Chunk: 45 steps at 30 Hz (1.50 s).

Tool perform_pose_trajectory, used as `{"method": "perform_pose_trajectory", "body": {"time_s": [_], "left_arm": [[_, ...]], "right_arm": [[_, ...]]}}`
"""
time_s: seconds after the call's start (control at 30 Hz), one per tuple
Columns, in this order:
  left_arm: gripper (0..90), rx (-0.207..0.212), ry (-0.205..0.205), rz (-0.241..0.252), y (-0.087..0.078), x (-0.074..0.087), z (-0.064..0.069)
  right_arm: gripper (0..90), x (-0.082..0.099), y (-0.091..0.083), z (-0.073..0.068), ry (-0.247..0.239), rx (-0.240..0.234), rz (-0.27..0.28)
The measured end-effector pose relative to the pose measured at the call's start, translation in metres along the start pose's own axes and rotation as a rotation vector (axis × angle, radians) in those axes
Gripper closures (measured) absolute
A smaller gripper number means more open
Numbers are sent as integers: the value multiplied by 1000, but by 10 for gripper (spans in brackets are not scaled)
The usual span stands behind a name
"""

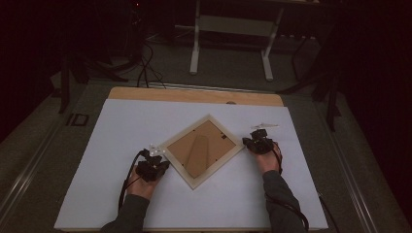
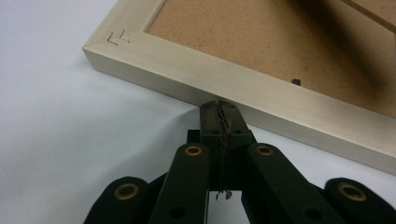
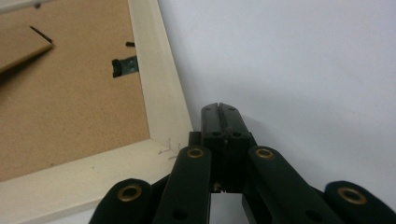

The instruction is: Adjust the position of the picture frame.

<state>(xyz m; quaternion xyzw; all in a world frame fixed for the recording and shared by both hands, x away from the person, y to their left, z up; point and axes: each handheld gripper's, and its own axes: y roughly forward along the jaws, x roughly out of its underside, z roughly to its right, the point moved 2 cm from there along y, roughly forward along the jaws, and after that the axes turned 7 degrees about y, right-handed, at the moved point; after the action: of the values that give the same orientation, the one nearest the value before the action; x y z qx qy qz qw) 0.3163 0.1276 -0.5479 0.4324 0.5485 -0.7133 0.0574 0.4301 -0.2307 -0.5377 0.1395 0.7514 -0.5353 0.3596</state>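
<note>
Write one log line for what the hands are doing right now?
frame: face down on white sheet | left tool: shut, tip at frame's edge | right tool: shut, beside frame's corner | nothing held

The picture frame (image 1: 201, 151) lies back side up; its border is pale wood with a matt, cream-washed finish, faint grain showing and small metal staples (image 2: 116, 37) sunk across a mitred corner. Its backing board (image 3: 70, 102) is brown fibreboard, dull and slightly speckled, with a stand flap (image 3: 21, 49) of the same board. A small retaining clip (image 3: 125, 66) on the board's edge is grey metal with a soft sheen. The table's sheet (image 1: 121, 141) is white, smooth and matt; a strip of light varnished wood (image 1: 194, 95) shows along the table's far edge. Both the left gripper (image 2: 218, 106) and the right gripper (image 3: 219, 108) are black, semi-gloss plastic with brass-coloured rivets (image 2: 193, 150).
</note>
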Motion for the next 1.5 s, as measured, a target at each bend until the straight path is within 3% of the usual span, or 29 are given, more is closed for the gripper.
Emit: {"method": "perform_pose_trajectory", "body": {"time_s": [0.2, 0.63, 0.9, 1.1, 1.5], "left_arm": [[900, -1, -7, 1, 0, 0, 0], [900, 2, -17, 1, 2, -2, -2], [900, -16, 4, -12, 4, -6, 0], [900, -22, 8, -14, 5, -7, 1], [900, 6, 8, -24, 0, -3, 1]], "right_arm": [[900, 1, 0, 1, -1, -2, -20], [900, 8, -2, -3, -55, -24, -69], [900, 17, -11, -10, -95, -25, -90], [900, 27, -20, -13, -81, -42, -95], [900, 52, -38, -19, -46, -77, -66]]}}
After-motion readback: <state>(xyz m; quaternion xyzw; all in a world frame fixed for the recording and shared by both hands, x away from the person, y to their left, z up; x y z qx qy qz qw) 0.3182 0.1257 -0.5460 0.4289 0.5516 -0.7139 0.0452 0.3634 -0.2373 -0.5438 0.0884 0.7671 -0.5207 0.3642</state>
